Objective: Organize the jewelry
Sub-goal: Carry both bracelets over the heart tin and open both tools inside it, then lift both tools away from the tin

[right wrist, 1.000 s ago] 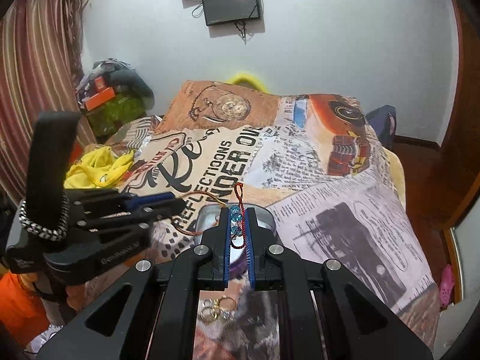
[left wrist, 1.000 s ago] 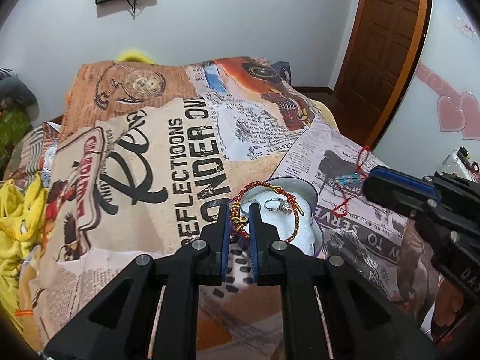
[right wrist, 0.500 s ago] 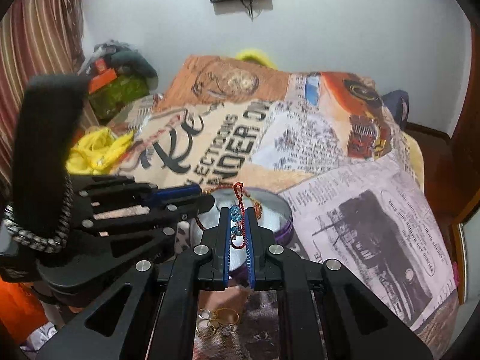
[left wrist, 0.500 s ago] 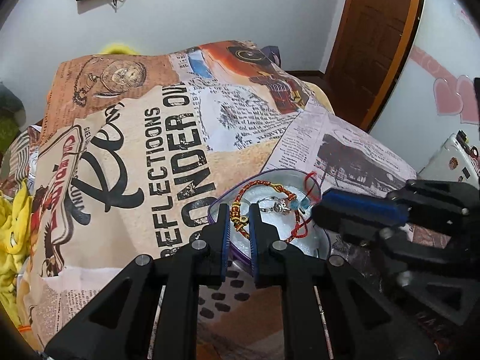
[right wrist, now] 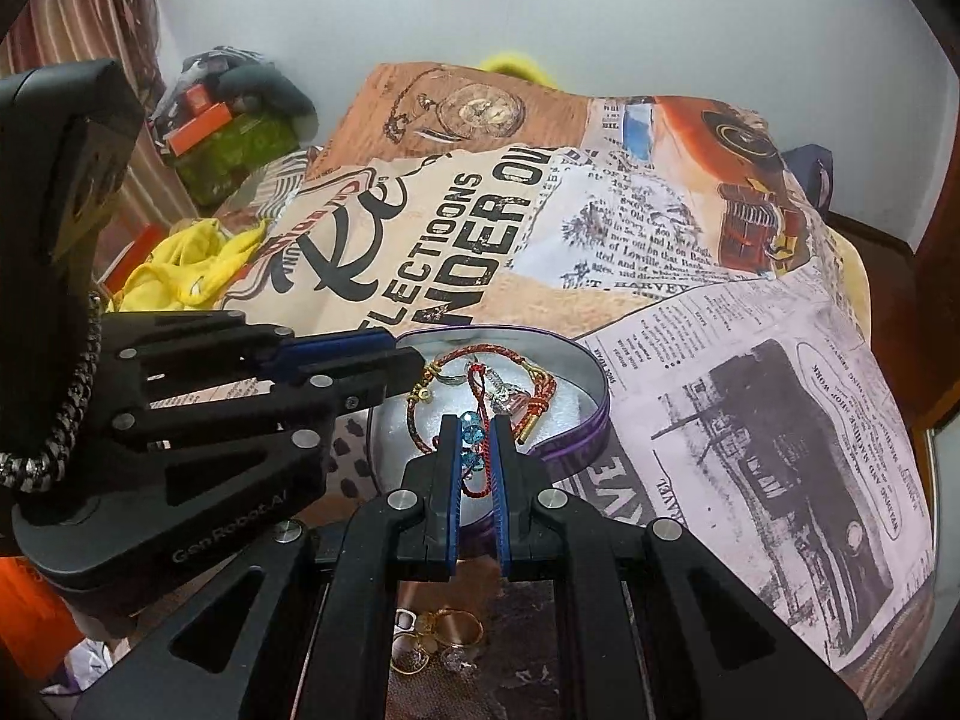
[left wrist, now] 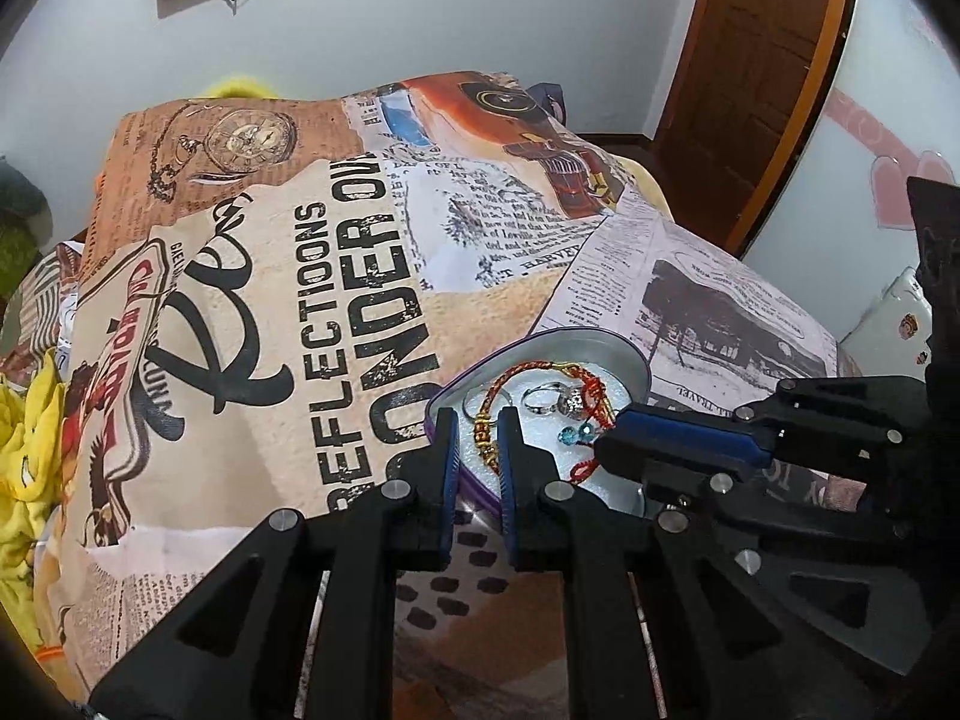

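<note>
A bed covered by a newspaper-print bedspread [left wrist: 336,312] fills both wrist views, with a yellow cloth [right wrist: 180,270] bunched at about nine o'clock of it and a brown door [left wrist: 762,60] at one o'clock in the left view. Near the bedspread's front edge sits a round tin [right wrist: 594,384] with a purple outer wall and a white padded floor. Inside the tin lie a silver ring [left wrist: 543,399] and a red-and-gold braided bracelet [left wrist: 510,375] that curves round the floor from nine o'clock to three o'clock. Loose gold rings [right wrist: 447,630] lie on the bedspread outside the tin, at six o'clock in the right view, half hidden under the right gripper's body.

The two tools crowd the tin — the left gripper [right wrist: 414,366] comes in from nine o'clock in the right view, and the right gripper [left wrist: 606,450] comes in from three o'clock in the left view, covering part of the tin's floor.

The left gripper's jaws are clenched on the gold-beaded end of the braided bracelet, at the tin's near rim. The right gripper's jaws are clamped on a thin red cord bracelet [right wrist: 483,462] with blue crystal beads [right wrist: 471,435] — the beads sit right between the pads, and the cord's free end trails over the tin's floor toward twelve o'clock.
</note>
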